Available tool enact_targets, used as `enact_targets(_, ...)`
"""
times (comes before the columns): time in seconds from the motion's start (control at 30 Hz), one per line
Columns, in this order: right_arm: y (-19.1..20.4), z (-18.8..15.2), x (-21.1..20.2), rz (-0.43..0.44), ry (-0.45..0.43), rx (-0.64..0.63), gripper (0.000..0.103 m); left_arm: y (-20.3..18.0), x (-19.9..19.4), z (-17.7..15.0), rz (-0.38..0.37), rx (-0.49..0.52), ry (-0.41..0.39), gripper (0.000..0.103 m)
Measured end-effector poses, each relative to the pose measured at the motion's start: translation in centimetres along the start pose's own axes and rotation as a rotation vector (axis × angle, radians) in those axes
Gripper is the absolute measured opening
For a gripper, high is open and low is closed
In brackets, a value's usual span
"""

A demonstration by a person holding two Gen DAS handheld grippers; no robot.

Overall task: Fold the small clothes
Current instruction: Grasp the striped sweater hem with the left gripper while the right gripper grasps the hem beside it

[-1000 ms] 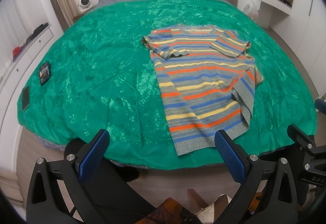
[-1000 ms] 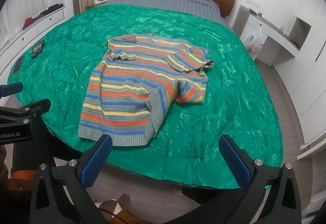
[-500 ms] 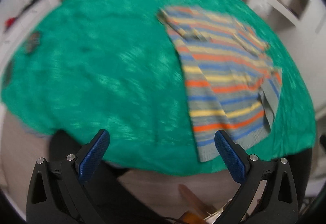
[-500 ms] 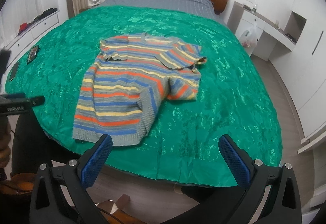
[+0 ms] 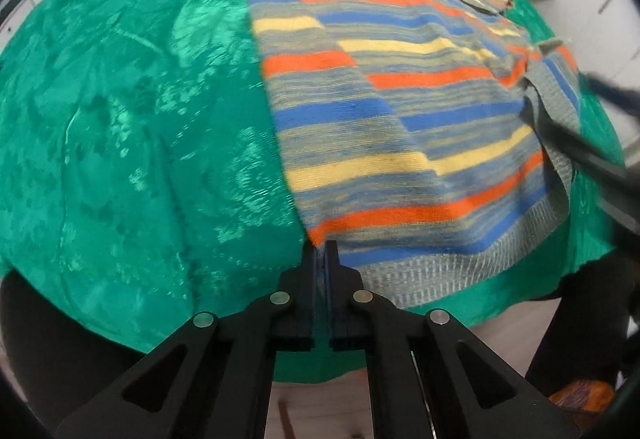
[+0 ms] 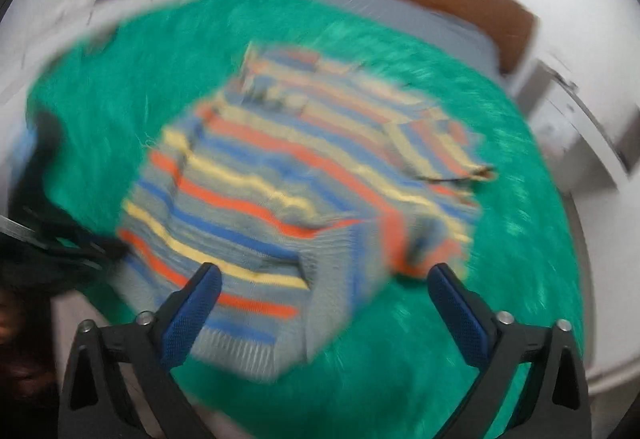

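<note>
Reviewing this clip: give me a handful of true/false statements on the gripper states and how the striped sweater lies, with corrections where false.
1. The left hand-held gripper is shut at the lower left corner of the striped sweater. True.
2. The right hand-held gripper is shut on the sweater's hem. False: its fingers stand wide apart, gripping nothing.
3. The sweater lies on a green bedspread. True.
4. The sweater is spread fully flat, with no part turned over. False: its right side is folded over the body, and a sleeve lies across the chest.
5. The right wrist view is sharp. False: it is motion-blurred.
</note>
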State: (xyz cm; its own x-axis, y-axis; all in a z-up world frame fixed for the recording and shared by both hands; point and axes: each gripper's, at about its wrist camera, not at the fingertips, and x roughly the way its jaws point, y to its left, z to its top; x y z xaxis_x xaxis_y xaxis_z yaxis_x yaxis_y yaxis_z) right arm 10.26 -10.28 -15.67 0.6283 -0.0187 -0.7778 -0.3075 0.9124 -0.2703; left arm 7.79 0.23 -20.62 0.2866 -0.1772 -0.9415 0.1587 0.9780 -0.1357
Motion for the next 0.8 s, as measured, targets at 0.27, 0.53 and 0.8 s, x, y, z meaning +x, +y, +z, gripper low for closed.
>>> enact_targets(0.27, -7.9, -6.7, -1.6, 0.026, 0.145, 0.388, 0.008, 3.4, -1.8, -1.7, -0.021, -0.078, -0.023, 0.000)
enact_targets(0.53, -11.7, -17.6, -5.1, 0.070, 0.350, 0.747, 0.029, 5.6, -1.8, -1.2, 0.001, -0.097, 0.009, 0.004)
enact_targets(0.8, -9.0, -8.9, -2.6, 0.143, 0.101, 0.540, 0.068, 3.0, -0.7, -1.0, -0.028, -0.052, -0.002, 0.058)
